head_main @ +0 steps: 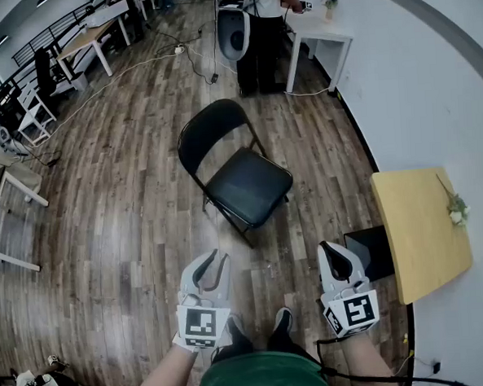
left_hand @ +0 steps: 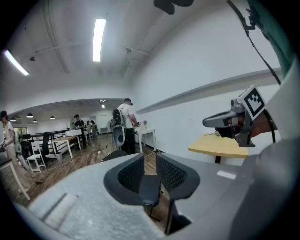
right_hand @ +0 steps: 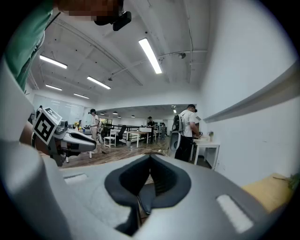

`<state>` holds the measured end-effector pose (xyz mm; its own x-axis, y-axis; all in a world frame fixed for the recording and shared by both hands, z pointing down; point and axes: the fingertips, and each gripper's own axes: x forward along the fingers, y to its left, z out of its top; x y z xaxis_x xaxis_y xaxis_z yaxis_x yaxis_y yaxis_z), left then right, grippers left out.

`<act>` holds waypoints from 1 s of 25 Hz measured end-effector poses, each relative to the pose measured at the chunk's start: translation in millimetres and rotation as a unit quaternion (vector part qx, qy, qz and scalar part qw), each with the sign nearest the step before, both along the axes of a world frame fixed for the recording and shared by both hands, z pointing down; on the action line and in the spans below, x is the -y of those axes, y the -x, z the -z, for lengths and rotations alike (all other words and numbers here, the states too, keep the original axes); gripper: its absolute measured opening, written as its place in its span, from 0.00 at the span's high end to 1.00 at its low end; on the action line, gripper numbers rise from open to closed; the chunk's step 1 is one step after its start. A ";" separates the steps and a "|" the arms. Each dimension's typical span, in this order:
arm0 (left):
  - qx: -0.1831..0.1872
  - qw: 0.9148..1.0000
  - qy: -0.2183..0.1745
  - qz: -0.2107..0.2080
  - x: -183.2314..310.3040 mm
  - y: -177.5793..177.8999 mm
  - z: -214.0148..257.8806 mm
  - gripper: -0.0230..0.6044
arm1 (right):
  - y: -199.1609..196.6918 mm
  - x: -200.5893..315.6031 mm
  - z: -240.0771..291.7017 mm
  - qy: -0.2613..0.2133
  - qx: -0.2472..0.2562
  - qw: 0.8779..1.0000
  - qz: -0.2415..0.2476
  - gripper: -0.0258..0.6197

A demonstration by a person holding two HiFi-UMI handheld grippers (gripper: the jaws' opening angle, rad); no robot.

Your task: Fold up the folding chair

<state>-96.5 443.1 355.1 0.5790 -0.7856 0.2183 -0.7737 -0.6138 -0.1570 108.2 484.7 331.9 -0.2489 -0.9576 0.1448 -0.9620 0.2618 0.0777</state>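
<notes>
Folding chair (head_main: 249, 188) stands unfolded, wood floor (head_main: 128, 211) all around.

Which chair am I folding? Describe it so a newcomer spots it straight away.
Start at the long white wall on the right, with the yellow table against it. Just left of that table, alone on the wood floor, stands the folding chair: black, open, round-backed, unlike the white chair far left.
</notes>
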 end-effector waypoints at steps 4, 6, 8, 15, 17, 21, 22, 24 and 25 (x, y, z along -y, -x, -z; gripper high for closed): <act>-0.003 1.000 0.003 0.001 3.9 7.5 3.0 0.83 | 5.2 1.4 1.9 0.005 -0.001 1.000 -0.002 0.96; -0.001 1.000 0.002 -0.001 4.3 12.6 3.5 0.83 | 9.6 1.1 0.7 0.010 -0.002 1.000 -0.002 0.96; 0.001 1.000 -0.002 -0.004 5.5 17.7 5.3 0.83 | 14.3 2.1 -1.2 0.014 0.001 1.000 -0.001 0.96; -0.003 1.000 -0.025 -0.010 17.5 55.7 18.6 0.83 | 38.4 8.4 12.0 -0.003 0.009 1.000 -0.018 0.96; -0.006 1.000 -0.027 -0.010 23.2 69.2 19.4 0.83 | 43.9 10.1 16.5 -0.011 -0.006 1.000 -0.026 0.96; -0.018 1.000 -0.023 -0.007 37.4 88.9 16.4 0.83 | 48.8 14.1 22.3 -0.014 -0.045 0.998 -0.044 0.96; -0.020 1.000 -0.021 -0.007 40.3 91.2 14.8 0.83 | 48.2 14.7 21.8 -0.011 -0.052 0.997 -0.047 0.96; -0.022 1.000 -0.018 -0.007 46.0 93.4 11.9 0.83 | 47.2 16.4 17.2 0.001 -0.060 0.997 -0.043 0.96; -0.023 1.000 -0.018 -0.008 50.2 92.8 11.0 0.83 | 47.9 18.3 13.9 0.010 -0.060 0.998 -0.033 0.96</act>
<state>-189.3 393.0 344.1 0.6006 -0.7827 0.1634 -0.7705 -0.6212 -0.1434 60.3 466.4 318.0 -0.1646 -0.9679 0.1899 -0.9614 0.2005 0.1886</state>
